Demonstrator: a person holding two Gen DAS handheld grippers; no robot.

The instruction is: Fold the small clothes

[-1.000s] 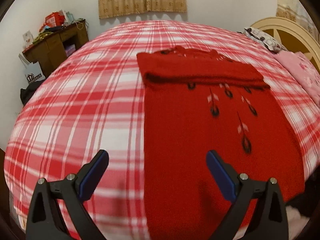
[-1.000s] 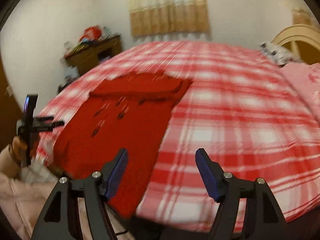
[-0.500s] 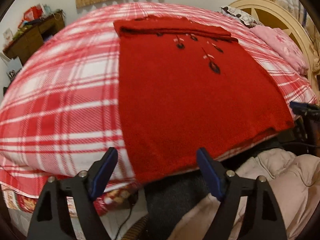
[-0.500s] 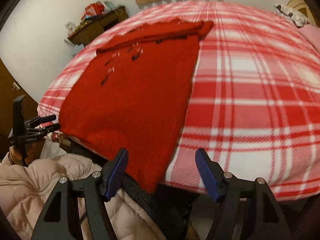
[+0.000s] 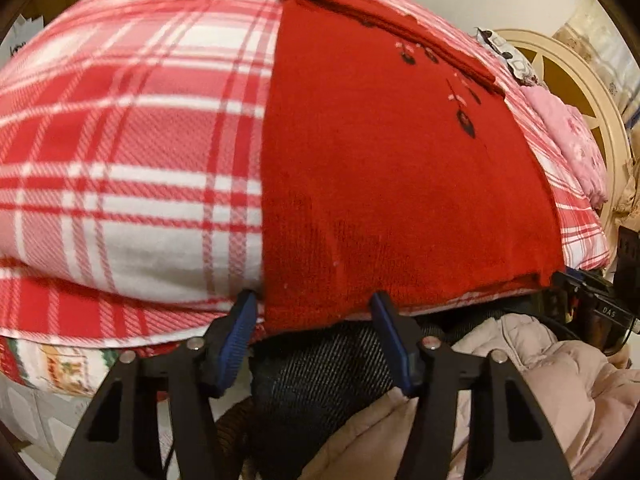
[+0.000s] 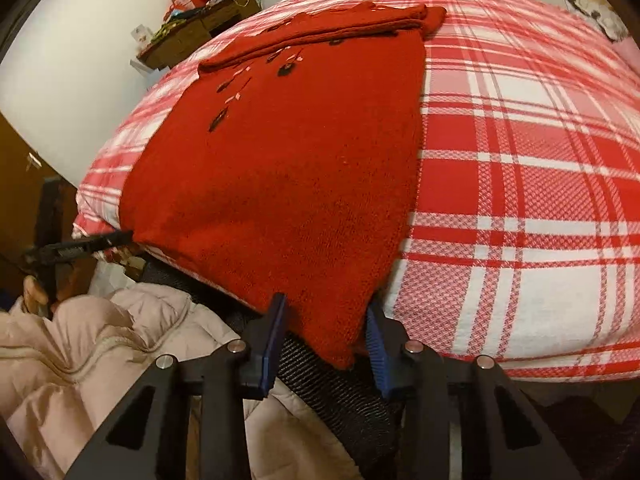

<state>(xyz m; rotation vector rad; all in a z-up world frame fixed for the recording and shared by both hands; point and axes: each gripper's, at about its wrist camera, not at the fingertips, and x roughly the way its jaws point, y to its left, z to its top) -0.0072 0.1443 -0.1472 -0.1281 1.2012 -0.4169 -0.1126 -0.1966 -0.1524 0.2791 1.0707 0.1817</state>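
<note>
A red knit sweater [image 5: 380, 168] lies flat on the red and white plaid bed cover [image 5: 132, 128], its sleeves folded across the far end. My left gripper [image 5: 314, 314] is at the near left hem corner, which sits between the closing jaws; the pads stand apart from the cloth. In the right wrist view the sweater [image 6: 288, 160] hangs slightly over the bed edge. My right gripper [image 6: 325, 322] straddles the near right hem corner, jaws closing, with a gap still showing beside the cloth. Each gripper also shows at the other view's edge.
A person's pale padded jacket [image 6: 80, 344] and dark trousers [image 5: 320, 372] fill the space below the bed edge. A cream headboard [image 5: 568, 76] and pink pillow [image 5: 568, 136] lie to the right. A cluttered wooden desk [image 6: 196, 28] stands by the far wall.
Both grippers have sunk to the near bed edge and tipped downward. Their jaws have narrowed around the sweater's two hem corners. The sweater has not moved.
</note>
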